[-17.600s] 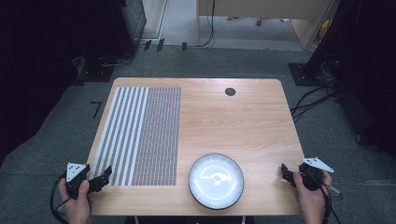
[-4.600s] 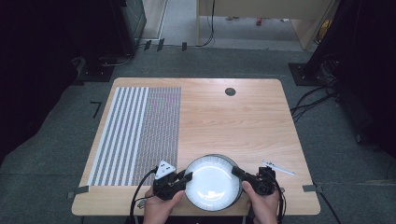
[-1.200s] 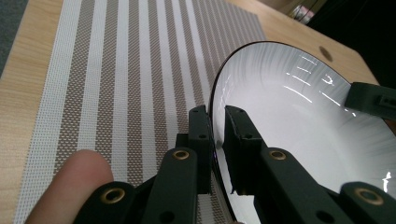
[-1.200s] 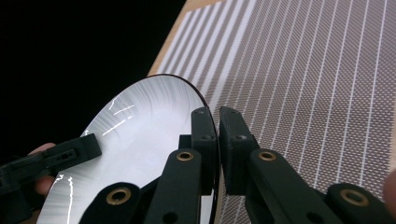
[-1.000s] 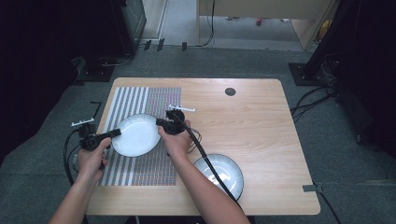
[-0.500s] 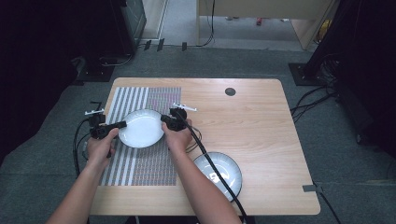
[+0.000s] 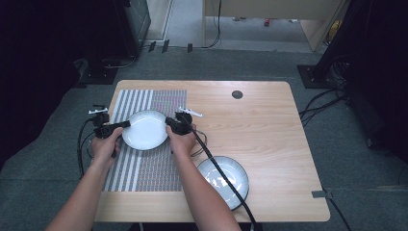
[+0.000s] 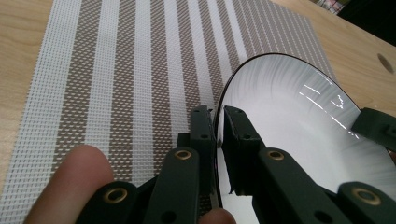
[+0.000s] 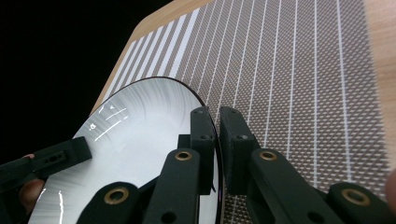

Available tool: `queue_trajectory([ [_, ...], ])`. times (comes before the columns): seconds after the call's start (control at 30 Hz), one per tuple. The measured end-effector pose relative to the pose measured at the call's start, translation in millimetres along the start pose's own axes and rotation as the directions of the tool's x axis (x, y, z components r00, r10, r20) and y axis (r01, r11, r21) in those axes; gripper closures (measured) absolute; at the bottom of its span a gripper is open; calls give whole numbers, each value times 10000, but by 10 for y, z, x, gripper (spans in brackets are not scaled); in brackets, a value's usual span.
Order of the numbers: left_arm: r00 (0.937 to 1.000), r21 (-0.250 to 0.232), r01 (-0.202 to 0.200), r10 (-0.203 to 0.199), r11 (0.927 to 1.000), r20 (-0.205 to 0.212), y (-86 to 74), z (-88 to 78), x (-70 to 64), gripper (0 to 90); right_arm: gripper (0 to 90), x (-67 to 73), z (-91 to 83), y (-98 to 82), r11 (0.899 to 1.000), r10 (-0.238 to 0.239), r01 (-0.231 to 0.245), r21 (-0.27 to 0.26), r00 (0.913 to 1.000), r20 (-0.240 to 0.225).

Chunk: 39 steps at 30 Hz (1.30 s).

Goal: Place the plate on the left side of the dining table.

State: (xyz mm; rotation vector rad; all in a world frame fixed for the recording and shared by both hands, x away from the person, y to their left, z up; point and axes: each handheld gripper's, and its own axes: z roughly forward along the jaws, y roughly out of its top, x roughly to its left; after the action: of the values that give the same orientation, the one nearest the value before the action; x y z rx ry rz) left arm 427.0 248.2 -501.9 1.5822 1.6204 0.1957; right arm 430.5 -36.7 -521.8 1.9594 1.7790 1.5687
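Your left gripper (image 7: 124, 124) and right gripper (image 7: 169, 123) each clamp 1 rim of the white plate (image 7: 144, 130), over the striped mat (image 7: 149, 159).

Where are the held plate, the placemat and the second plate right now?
held plate (image 7: 144, 131), high view, white centre
placemat (image 7: 146, 168), high view, bare striped weave
second plate (image 7: 231, 171), high view, right inner rim

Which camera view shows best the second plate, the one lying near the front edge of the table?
The high view: the second plate lies whole on the bare table, right of the striped mat. Both gripper views look at the held plate instead.
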Motion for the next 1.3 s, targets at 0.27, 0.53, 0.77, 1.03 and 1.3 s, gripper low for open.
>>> queue_trajectory([
  [0.27,10000,132,49,-49,9999,-30,-15,32,-12,822,849,10,-4,-2,9999,88,-87,-81,9999,123],
  [0.53,10000,126,43,-43,9999,6,-15,38,-18,806,839,18,-29,12,9998,179,-181,98,9996,205],
  [0.77,9999,-431,-89,95,9990,130,25,-75,-51,728,708,94,-102,35,9993,-353,350,114,9989,304],
  [1.03,9979,-805,-519,547,9954,335,60,-333,-203,478,604,273,-341,127,9923,-1197,1215,-221,9902,716],
  [1.3,9913,-1422,-1023,1129,9845,683,16,-720,-406,318,468,493,-752,142,9821,-1868,1873,-180,9821,221],
])
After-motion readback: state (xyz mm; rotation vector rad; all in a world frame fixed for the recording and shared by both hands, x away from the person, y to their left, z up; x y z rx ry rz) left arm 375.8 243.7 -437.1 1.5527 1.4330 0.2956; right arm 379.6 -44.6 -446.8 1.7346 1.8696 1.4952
